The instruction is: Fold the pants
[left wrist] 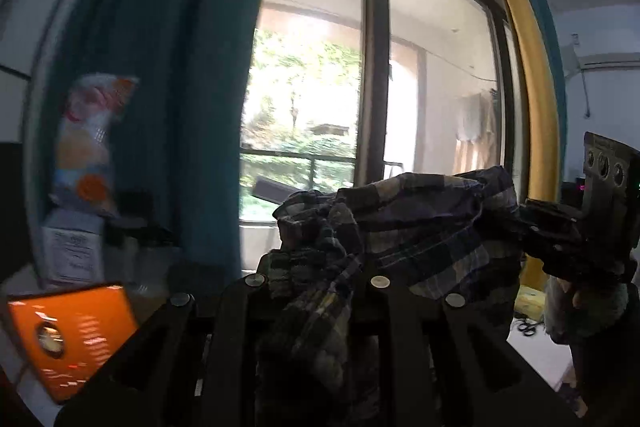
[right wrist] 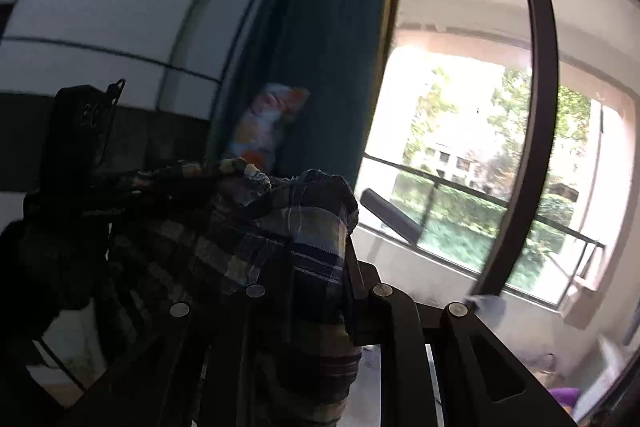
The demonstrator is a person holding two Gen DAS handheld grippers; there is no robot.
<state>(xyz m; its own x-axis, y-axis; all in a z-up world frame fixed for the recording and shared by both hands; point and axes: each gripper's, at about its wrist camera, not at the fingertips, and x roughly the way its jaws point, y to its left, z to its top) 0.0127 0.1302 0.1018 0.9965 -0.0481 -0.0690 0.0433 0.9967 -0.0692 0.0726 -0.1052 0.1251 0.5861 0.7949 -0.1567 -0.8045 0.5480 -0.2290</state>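
Observation:
The dark plaid pants (left wrist: pixel 420 223) hang in the air, stretched between my two grippers in front of a window. In the left wrist view my left gripper (left wrist: pixel 316 259) is shut on a bunched edge of the cloth, which covers its fingertips. My right gripper (left wrist: pixel 536 227) grips the other end at the right, a hand below it. In the right wrist view the pants (right wrist: pixel 240 239) drape over my right gripper (right wrist: pixel 320 251), which is shut on them. My left gripper (right wrist: pixel 112 203) holds the far end at the left.
A large window (left wrist: pixel 360 87) with a dark frame faces me, flanked by a teal curtain (left wrist: pixel 160 87) and a yellow curtain (left wrist: pixel 532 87). A colourful bag (left wrist: pixel 92 143) and an orange box (left wrist: pixel 72 339) sit at the left. Balcony railing (right wrist: pixel 480 199) lies outside.

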